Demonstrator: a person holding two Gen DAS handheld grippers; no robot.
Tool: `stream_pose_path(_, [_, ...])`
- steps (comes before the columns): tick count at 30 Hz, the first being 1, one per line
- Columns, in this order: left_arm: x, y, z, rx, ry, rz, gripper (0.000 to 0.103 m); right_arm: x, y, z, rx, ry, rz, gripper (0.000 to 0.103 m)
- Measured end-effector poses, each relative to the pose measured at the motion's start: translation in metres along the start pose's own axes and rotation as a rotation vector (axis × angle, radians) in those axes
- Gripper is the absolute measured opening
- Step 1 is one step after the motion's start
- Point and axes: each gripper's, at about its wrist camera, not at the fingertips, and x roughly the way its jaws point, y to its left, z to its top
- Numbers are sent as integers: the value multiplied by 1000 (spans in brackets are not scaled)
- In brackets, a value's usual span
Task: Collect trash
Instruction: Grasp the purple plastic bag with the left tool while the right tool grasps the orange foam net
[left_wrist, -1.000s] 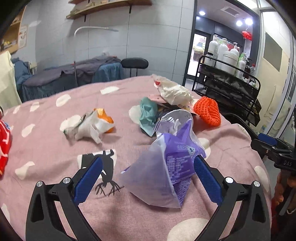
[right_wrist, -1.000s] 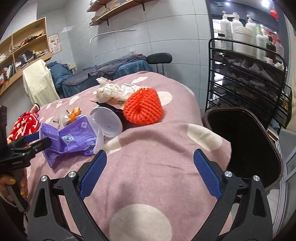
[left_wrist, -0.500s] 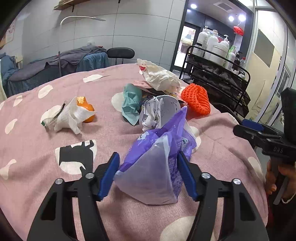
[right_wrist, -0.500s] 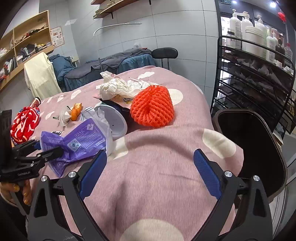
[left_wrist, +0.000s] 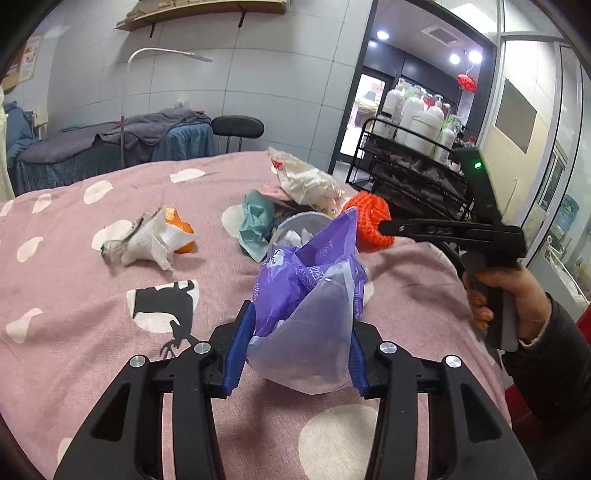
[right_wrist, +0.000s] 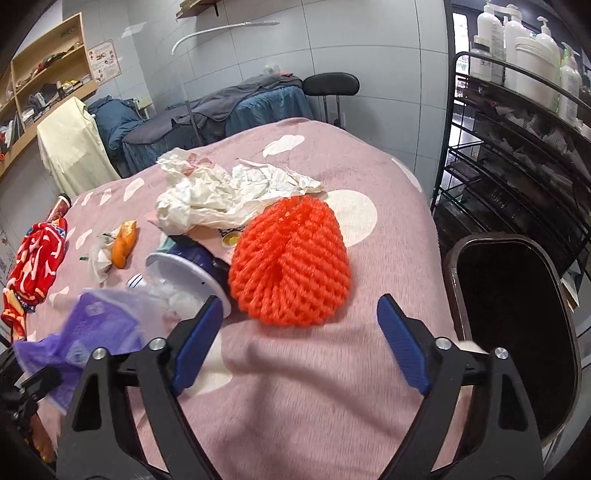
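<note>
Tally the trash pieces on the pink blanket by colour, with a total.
Purple: 1, plastic bag, left gripper closing on it
Orange-red: 1, foam net
White: 2, crumpled paper, cup
Teal: 1, wad
White and orange: 1, wrapper with peel
Red: 1, patterned wrapper
Total: 7

One purple bag (left_wrist: 310, 280), one orange net (right_wrist: 291, 262), two hand-held grippers (left_wrist: 297, 350).
</note>
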Motion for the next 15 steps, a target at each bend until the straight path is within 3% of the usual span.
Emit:
stream_pose_path(3, [-8,2,4,-16,-27,4,45,14,-1,7,1,34,0,73])
stream_pose_path(8, [-14,2,8,-29,-57,8,45,26,-8,6,45,70,20,28])
stream_pose_path(11, [-14,-1,9,-22,-68,7,45,17,-12,1,66,42,37,19])
stream_pose_path(15, [-12,-9,12,-14,-77,-9,45,0,-15,-7,82,-1,38,15])
